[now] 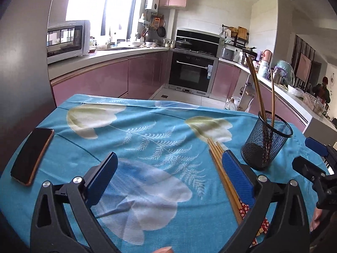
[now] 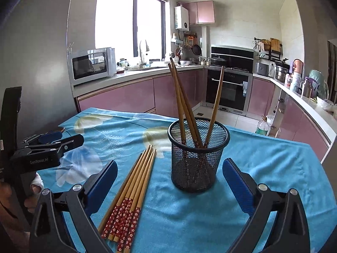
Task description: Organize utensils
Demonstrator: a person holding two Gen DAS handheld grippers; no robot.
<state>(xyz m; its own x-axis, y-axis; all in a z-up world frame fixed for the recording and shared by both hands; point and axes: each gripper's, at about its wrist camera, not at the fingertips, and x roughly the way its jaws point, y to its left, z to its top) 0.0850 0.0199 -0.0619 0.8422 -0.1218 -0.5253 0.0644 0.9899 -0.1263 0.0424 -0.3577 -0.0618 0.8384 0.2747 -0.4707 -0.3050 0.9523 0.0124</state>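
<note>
1. Nearest the right camera, the right tongs [image 2: 169,186] stand wide apart and empty, framing both the loose chopsticks [image 2: 130,191] and the mesh holder [image 2: 198,155], likely poised to choose a stick.
2. The loose chopsticks lie in a tight bundle on the table [image 2: 263,168], red flowered ends toward the camera, plain tips pointing far; they sit just left of the holder, apparently staged for easy picking. Their near ends are cut off by the frame edge, so an exact count is uncertain.
3. The left tongs [image 1: 169,181] are also wide and empty, their right pad beside the same bundle, which it partly hides in the left view.
4. In the black mesh holder, three chopsticks [image 2: 185,105] lean on the rim, decorated ends down, suggesting sorting is under way.
5. A dark smartphone [image 1: 31,155] rests at the table's left edge, well apart from the work.
6. Beyond, a microwave [image 2: 92,65] sits on the far kitchen worktop; window glare washes out detail there.
</note>
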